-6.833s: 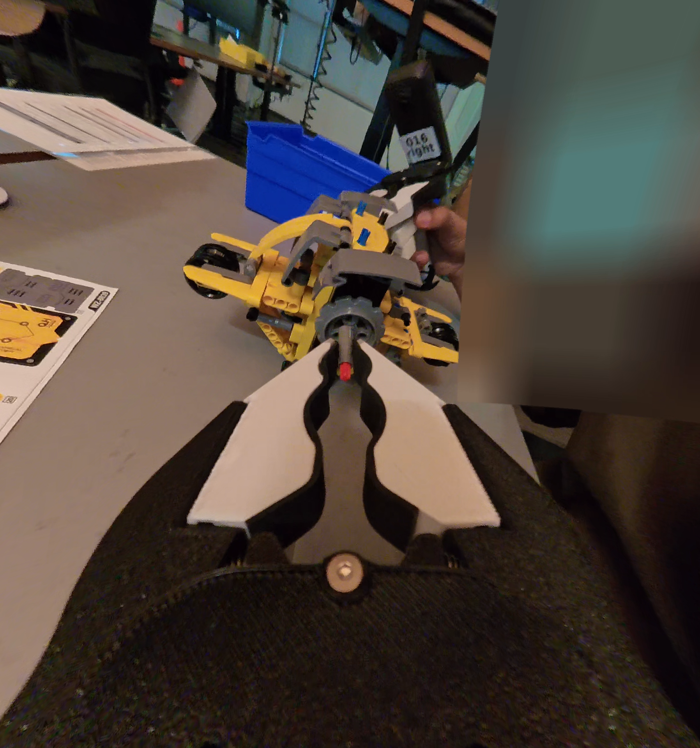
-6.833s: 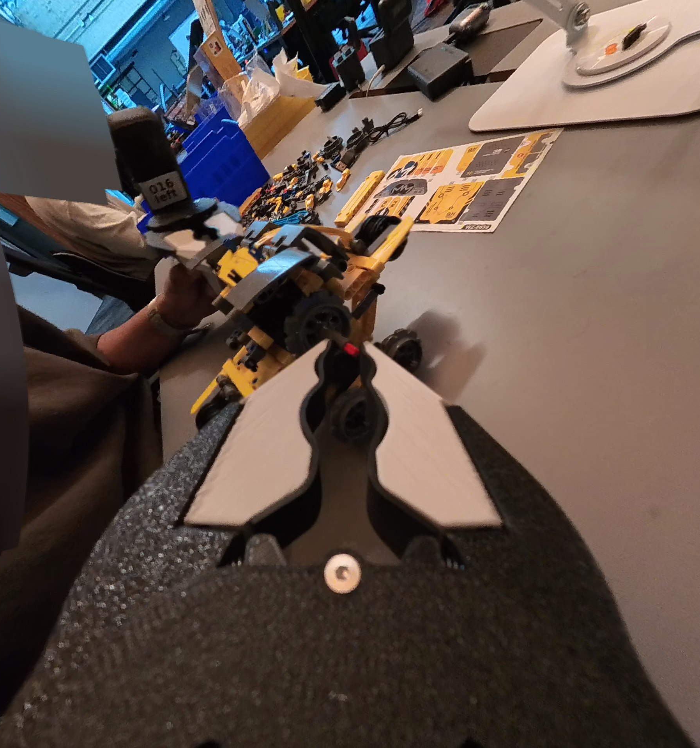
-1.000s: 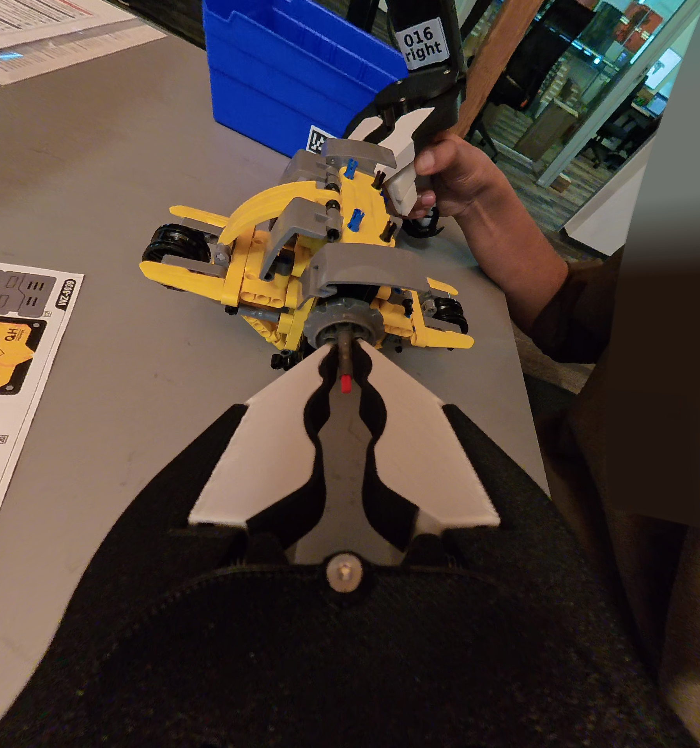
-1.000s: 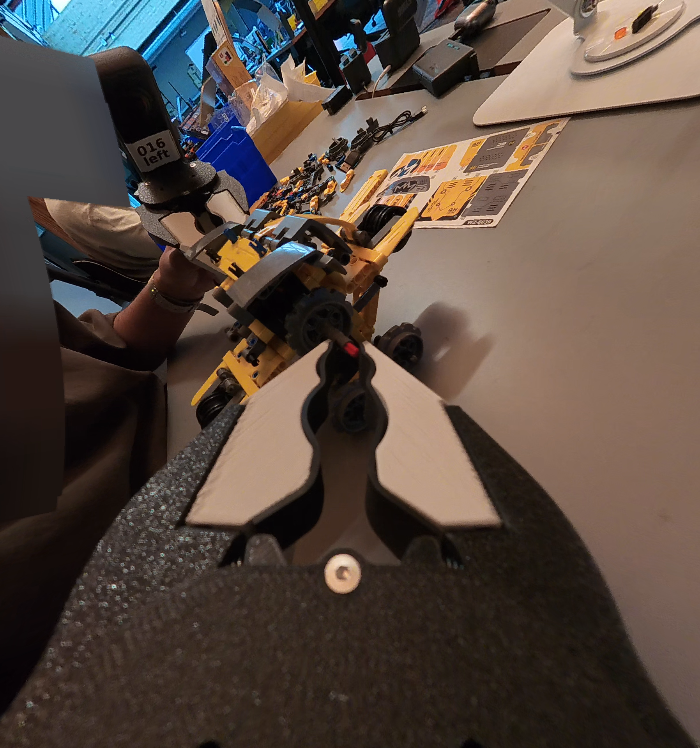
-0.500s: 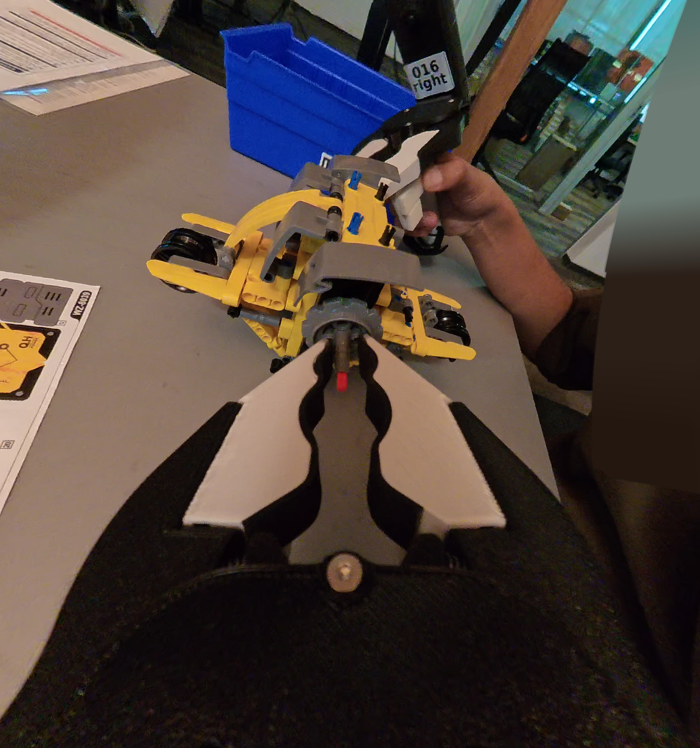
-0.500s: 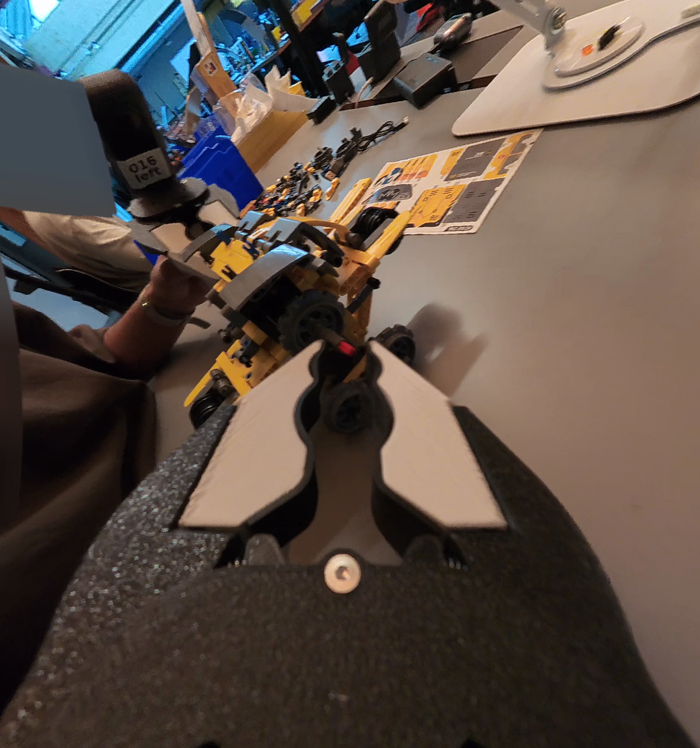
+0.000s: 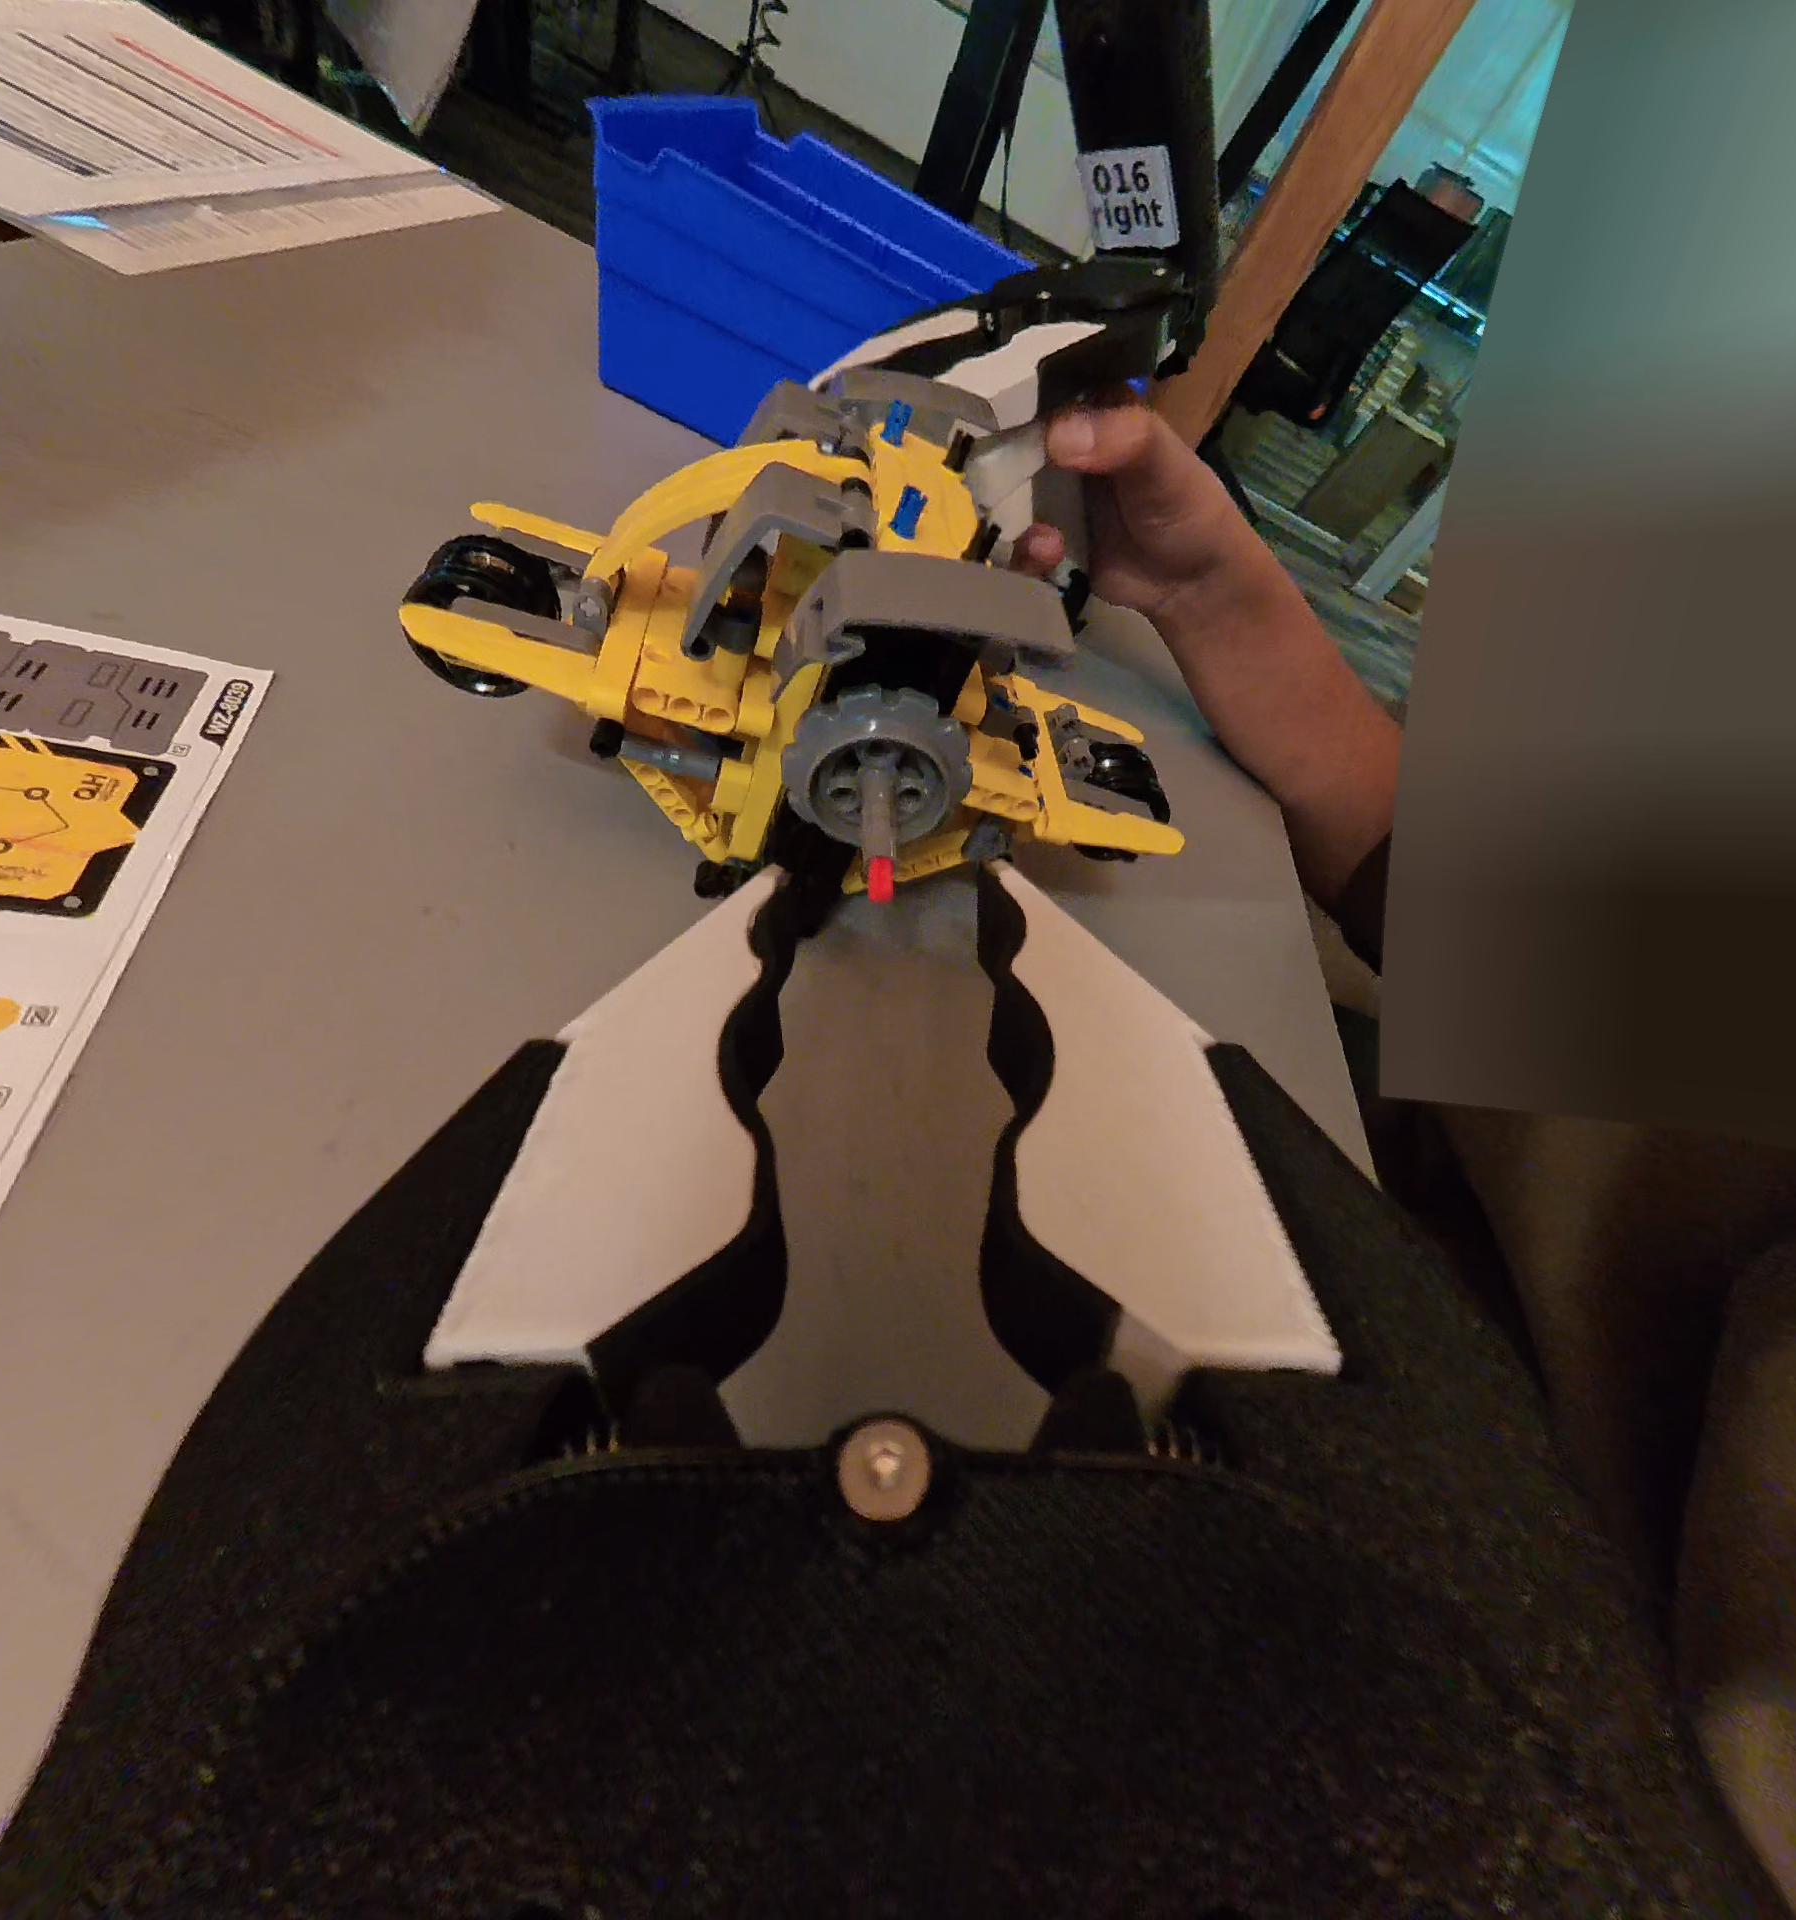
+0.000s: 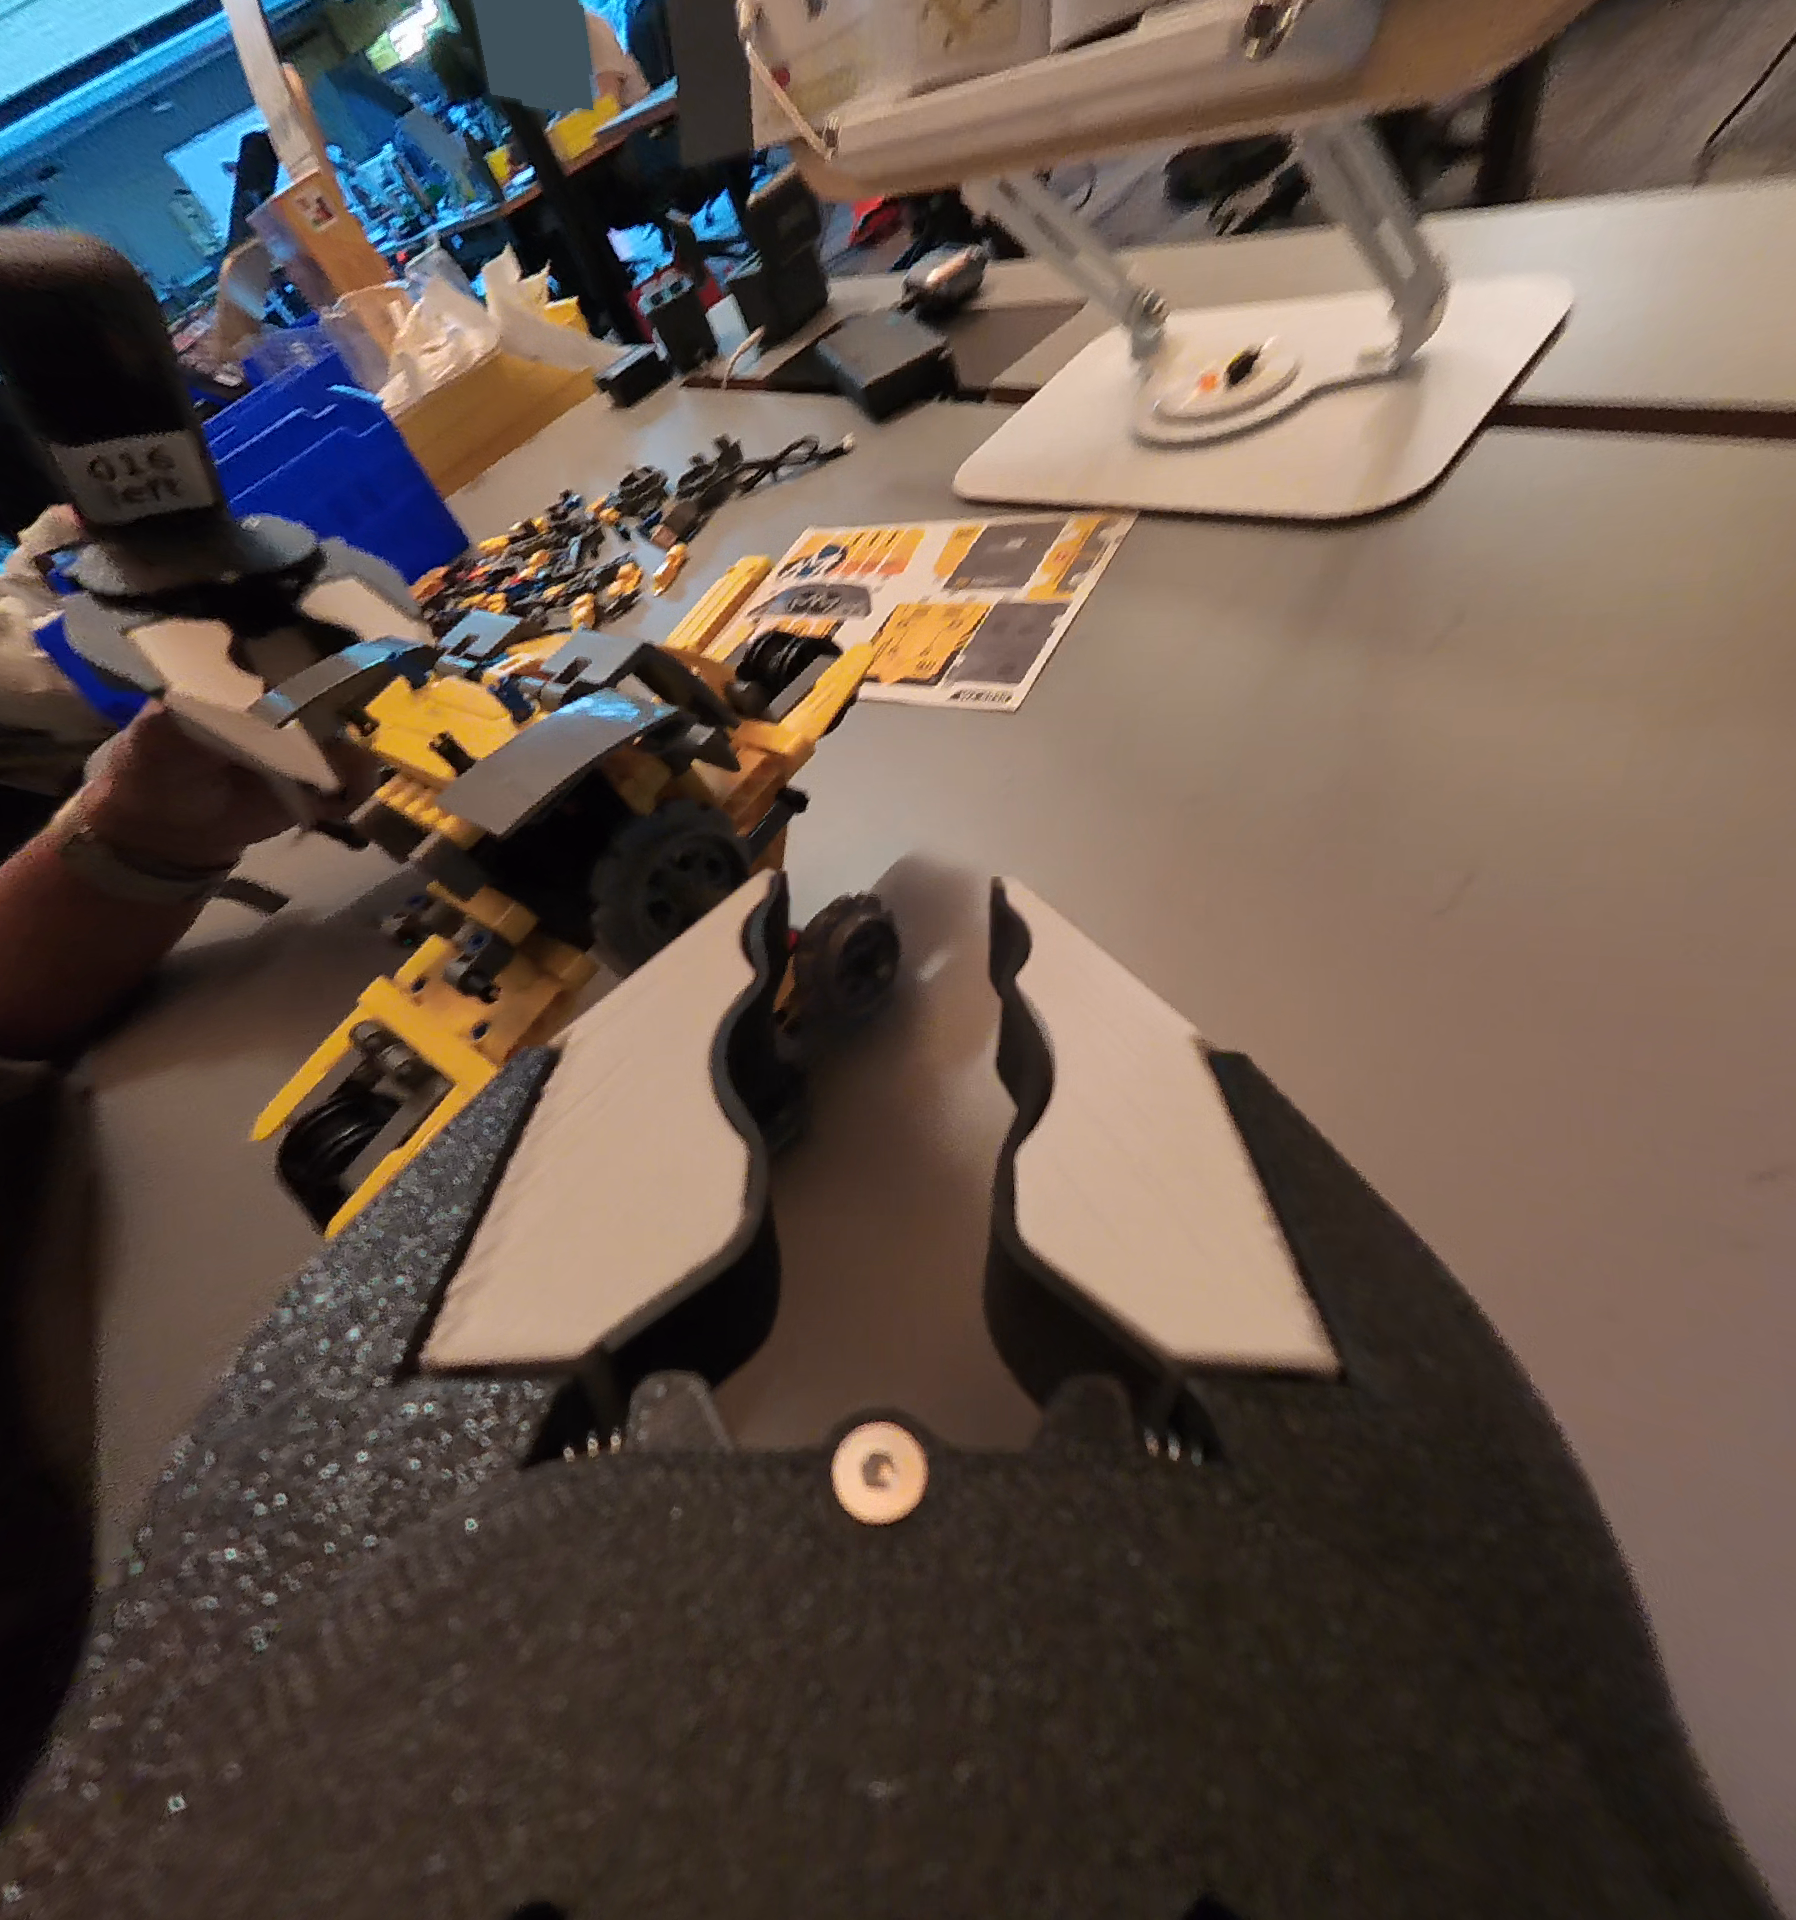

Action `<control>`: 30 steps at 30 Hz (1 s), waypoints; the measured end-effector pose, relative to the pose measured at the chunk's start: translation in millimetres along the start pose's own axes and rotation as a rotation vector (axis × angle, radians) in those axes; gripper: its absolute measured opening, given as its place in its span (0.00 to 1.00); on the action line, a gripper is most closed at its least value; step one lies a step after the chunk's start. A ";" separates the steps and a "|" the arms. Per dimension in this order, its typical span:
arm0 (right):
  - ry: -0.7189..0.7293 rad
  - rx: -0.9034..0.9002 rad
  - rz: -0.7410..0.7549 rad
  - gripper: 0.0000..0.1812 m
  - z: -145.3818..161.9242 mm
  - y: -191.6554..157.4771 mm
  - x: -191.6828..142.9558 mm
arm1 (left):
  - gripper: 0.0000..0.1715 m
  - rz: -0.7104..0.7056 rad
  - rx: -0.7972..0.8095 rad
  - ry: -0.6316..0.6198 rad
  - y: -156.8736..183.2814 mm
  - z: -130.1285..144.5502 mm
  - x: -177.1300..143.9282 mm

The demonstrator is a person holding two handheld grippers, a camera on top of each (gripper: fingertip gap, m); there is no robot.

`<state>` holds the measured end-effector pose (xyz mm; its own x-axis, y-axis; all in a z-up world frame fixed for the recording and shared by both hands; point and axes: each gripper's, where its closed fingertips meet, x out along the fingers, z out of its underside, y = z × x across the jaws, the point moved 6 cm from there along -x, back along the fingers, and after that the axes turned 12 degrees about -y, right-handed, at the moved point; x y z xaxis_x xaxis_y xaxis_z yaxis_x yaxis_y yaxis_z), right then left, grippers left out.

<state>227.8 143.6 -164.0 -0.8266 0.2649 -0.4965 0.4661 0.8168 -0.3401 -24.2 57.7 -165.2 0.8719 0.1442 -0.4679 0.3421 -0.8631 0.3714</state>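
A cluttered workshop is seen behind a grey desk, and on it a yellow and grey brick-built vehicle is propped at a tilt. The left claw is spread wide, nothing gripped; its tips flank a grey axle with a red tip, which juts from a grey toothed wheel. The right claw is likewise released, with a small dark loose wheel lying on the desk just inside its left finger.

With both claws let go, the tilted model is judged liable to roll or tip, and the bare axle could be knocked by either finger. The loose wheel may be nudged away.

A sticker sheet lies beyond, loose small parts are scattered near a blue bin, and a white stand base is set well apart.
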 end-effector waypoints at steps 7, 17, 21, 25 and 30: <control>0.141 -0.038 0.079 0.23 -9.4 8.4 -0.8 | 0.24 -0.049 0.021 -0.025 1.1 8.2 1.7; 0.250 -0.068 0.293 0.33 -15.0 24.9 -17.9 | 0.34 -0.092 0.041 -0.010 0.9 6.4 1.1; 0.219 -0.107 0.335 0.34 -14.3 23.8 -12.6 | 0.36 -0.108 0.036 -0.001 -2.6 7.1 1.3; 0.163 -0.135 0.355 0.34 -10.6 24.5 -4.5 | 0.36 -0.111 0.021 0.002 -6.9 9.5 3.6; 0.122 -0.144 0.346 0.34 -7.1 24.9 1.0 | 0.37 -0.148 0.020 -0.033 -14.3 15.3 8.1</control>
<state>236.4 167.8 -167.3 -0.6641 0.5889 -0.4607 0.6816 0.7301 -0.0492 -27.4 63.8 -186.6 0.8003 0.2547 -0.5428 0.4588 -0.8430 0.2808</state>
